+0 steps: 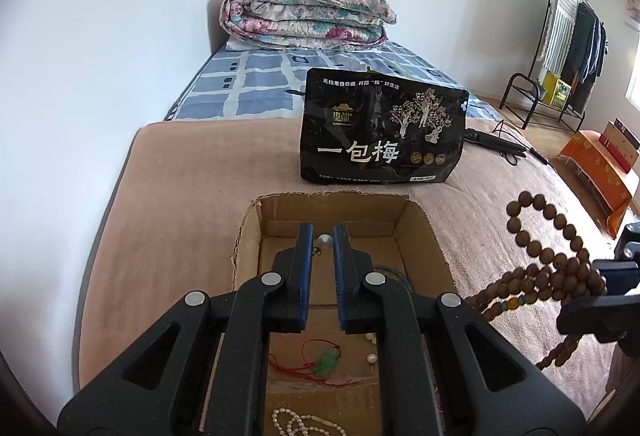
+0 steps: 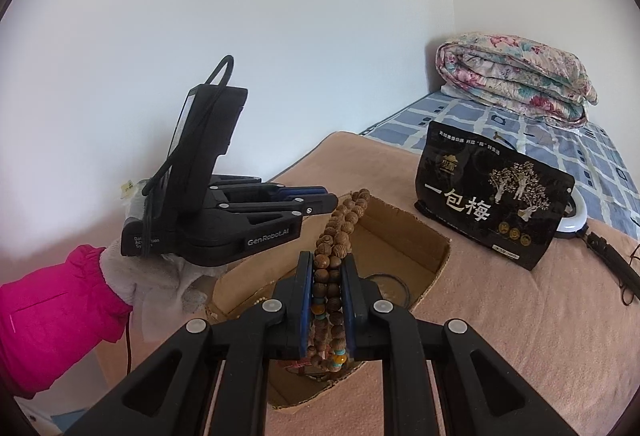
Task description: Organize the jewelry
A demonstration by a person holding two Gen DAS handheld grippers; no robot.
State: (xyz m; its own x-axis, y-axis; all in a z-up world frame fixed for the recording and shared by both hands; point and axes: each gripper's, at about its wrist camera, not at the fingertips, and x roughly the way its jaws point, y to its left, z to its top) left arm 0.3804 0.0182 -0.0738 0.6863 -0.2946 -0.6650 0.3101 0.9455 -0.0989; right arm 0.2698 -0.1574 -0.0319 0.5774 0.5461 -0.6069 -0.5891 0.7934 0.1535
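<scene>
The box (image 1: pixel 420 232) on the bed (image 1: pixel 180 195) holds a pearl necklace (image 1: pixel 296 420), a red-corded green pendant (image 1: pixel 326 360) and loose pearls (image 1: pixel 372 358). The left tool (image 1: pixel 323 236) hovers level over it, jaws narrowly parted and holding nothing. The right tool (image 2: pixel 327 268) grips wooden beads (image 2: pixel 340 220) above the box's edge. Behind stands a black pouch (image 1: pixel 380 127), farther off a folded quilt (image 1: pixel 308 11).

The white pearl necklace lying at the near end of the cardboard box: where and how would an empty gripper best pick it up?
Probably from straight above, fingers closing across a bunched part of the white pearl necklace. It lies limp and flat on the brown cardboard box floor, so no side approach gets under it, and the box walls block low angles. The left gripper is open above the box.
</scene>
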